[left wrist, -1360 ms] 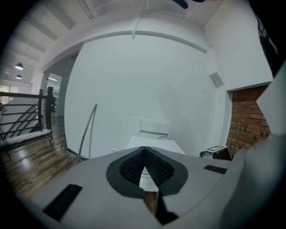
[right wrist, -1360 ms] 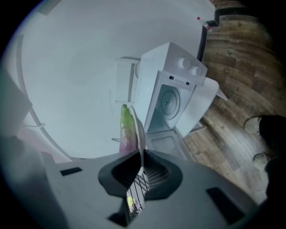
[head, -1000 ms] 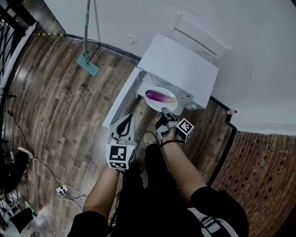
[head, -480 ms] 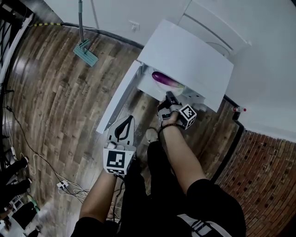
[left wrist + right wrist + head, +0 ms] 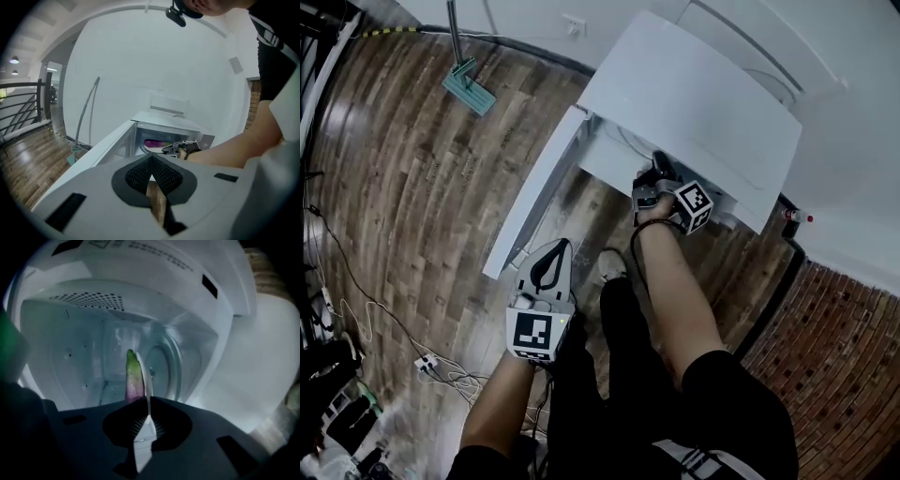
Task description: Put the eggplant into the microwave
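While the head view looks steeply down, the right gripper is at the open mouth of the white microwave, whose door stands out to the left. The left gripper hangs over the wood floor. In the left gripper view its jaws are together with nothing between them. Beyond them, the purple eggplant lies on a plate inside the cavity. In the right gripper view the jaws pinch that plate's rim, the eggplant riding on it within the microwave's walls.

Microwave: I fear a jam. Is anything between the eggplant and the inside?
Nothing visible. The door stands open, and the right gripper, shut on the plate bearing the eggplant, faces the microwave cavity, which holds only the turntable.
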`<state>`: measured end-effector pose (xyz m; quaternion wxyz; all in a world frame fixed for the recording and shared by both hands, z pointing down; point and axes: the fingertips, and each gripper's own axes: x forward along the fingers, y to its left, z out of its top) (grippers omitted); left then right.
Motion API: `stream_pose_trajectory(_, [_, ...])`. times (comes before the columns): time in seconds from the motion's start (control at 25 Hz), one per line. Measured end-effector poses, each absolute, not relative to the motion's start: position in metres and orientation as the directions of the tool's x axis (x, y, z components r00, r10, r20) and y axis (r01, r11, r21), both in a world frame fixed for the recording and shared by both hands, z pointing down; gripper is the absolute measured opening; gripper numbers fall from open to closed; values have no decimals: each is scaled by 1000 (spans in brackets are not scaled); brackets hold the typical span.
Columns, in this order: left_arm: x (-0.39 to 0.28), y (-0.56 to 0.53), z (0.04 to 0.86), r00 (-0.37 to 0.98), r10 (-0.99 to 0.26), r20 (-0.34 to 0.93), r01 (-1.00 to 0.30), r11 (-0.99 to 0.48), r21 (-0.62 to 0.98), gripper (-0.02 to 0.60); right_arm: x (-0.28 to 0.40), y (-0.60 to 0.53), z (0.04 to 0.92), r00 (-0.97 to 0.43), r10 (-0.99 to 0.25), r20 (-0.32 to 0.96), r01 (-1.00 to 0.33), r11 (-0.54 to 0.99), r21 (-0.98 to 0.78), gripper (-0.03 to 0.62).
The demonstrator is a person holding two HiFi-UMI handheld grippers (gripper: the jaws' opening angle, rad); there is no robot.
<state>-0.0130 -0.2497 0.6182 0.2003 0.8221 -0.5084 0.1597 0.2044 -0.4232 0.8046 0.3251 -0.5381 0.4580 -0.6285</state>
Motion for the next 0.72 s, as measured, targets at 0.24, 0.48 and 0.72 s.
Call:
stream_pose_trajectory(0.24, [-18,-252,623,401,-771,494,-916,-351,194,-2,216,-437,814,-178,-894,412,-154,-388,-909,29])
stream_pose_trajectory(0.48, [-20,-244,637,409,-749,521,-911,-367,187,-2,218,-439,818,-100,-877,470,-411,-393,-822,43])
stream_pose_trajectory(0.72, [-20,-225,649,417,-716,559,-906,-374,198,-2,218,-442,815,-19,-856,517,-711,-353,-608,93])
